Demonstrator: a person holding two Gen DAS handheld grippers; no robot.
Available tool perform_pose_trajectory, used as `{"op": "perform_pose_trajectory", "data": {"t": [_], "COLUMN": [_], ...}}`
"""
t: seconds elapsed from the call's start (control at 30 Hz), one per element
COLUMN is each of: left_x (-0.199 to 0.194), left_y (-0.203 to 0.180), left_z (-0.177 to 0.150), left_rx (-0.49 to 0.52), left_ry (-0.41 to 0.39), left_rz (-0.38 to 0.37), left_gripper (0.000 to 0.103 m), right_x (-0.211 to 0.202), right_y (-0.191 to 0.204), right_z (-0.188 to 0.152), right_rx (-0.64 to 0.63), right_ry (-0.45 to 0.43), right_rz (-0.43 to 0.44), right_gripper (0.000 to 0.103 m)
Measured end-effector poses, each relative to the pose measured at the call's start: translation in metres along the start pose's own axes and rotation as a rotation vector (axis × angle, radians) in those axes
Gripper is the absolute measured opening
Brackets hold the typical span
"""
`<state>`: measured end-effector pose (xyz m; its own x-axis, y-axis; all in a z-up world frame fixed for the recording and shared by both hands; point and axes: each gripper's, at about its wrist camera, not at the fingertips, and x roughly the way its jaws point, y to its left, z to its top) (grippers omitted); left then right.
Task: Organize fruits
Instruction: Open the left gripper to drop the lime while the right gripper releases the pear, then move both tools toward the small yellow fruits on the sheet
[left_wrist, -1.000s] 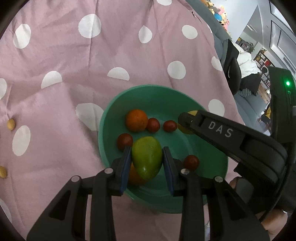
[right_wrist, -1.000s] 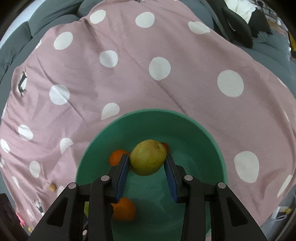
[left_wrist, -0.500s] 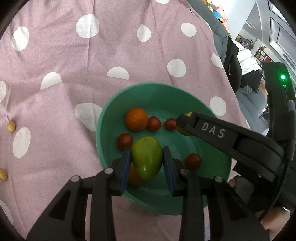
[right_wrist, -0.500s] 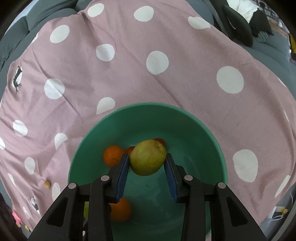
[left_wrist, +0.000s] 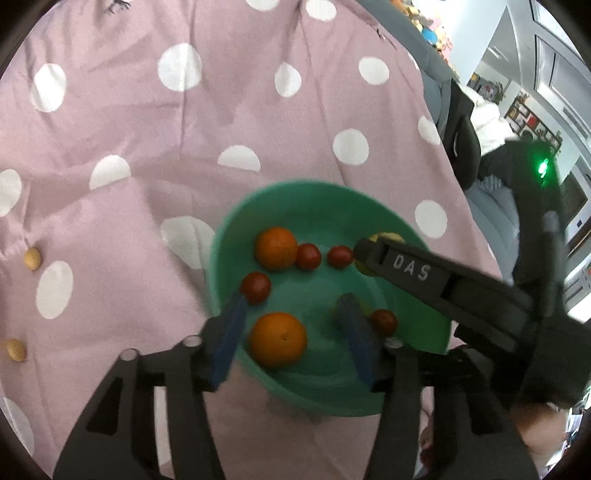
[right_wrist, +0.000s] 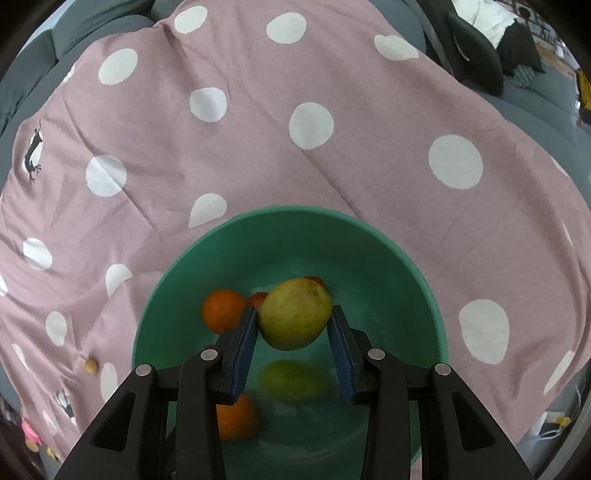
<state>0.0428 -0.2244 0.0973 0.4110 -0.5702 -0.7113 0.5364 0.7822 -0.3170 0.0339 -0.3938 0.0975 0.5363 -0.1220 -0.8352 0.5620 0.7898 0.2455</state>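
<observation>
A green bowl (left_wrist: 424, 236) sits on the pink polka-dot cloth. It holds two oranges (left_wrist: 277, 343), several small red fruits (left_wrist: 255, 287) and a green mango, seen blurred in the right wrist view (right_wrist: 291, 380). My left gripper (left_wrist: 291, 306) is open and empty over the bowl's near side. My right gripper (right_wrist: 293, 317) is shut on a yellow-green mango (right_wrist: 294, 314), held above the bowl (right_wrist: 295, 216). The right gripper's arm (left_wrist: 424, 273) crosses the bowl in the left wrist view.
Two small tan fruits (left_wrist: 31, 258) lie on the cloth (left_wrist: 147, 129) left of the bowl. A grey sofa and a black chair (left_wrist: 461, 140) stand beyond the cloth's right edge.
My left gripper opened and let go of the green mango, which dropped into the bowl. My right gripper kept its mango and moved slightly further over the bowl.
</observation>
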Motion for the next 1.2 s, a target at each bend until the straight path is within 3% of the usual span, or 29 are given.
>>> {"op": "perform_pose_trajectory", "data": {"t": [0.13, 0.27, 0.43, 0.57, 0.77, 0.93, 1.2], "left_x": [-0.021, -0.045, -0.073, -0.094, -0.119, -0.116, -0.076], "left_y": [0.018, 0.049, 0.104, 0.147, 0.205, 0.234, 0.239], "left_z": [0.006, 0.011, 0.011, 0.004, -0.018, -0.028, -0.034], "left_rx": [-0.040, -0.094, -0.224, -0.298, -0.435, -0.514, -0.514], "left_ry": [-0.037, -0.089, -0.128, -0.133, -0.140, -0.106, -0.003], "left_rz": [0.010, 0.111, 0.225, 0.341, 0.436, 0.422, 0.356], "left_gripper": [0.067, 0.073, 0.078, 0.081, 0.081, 0.077, 0.046], "right_x": [-0.004, -0.006, -0.016, -0.021, -0.021, -0.020, -0.014], "right_y": [0.006, 0.014, 0.033, 0.056, 0.095, 0.125, 0.158], "right_z": [-0.001, -0.002, -0.006, -0.011, -0.025, -0.042, -0.069], "right_rx": [-0.032, -0.066, -0.123, -0.175, -0.269, -0.355, -0.452], "right_ry": [-0.023, -0.031, -0.070, -0.072, -0.052, -0.036, 0.021], "right_rz": [-0.041, -0.020, 0.022, 0.115, 0.209, 0.265, 0.319], "right_gripper": [0.040, 0.040, 0.050, 0.050, 0.051, 0.051, 0.051]}}
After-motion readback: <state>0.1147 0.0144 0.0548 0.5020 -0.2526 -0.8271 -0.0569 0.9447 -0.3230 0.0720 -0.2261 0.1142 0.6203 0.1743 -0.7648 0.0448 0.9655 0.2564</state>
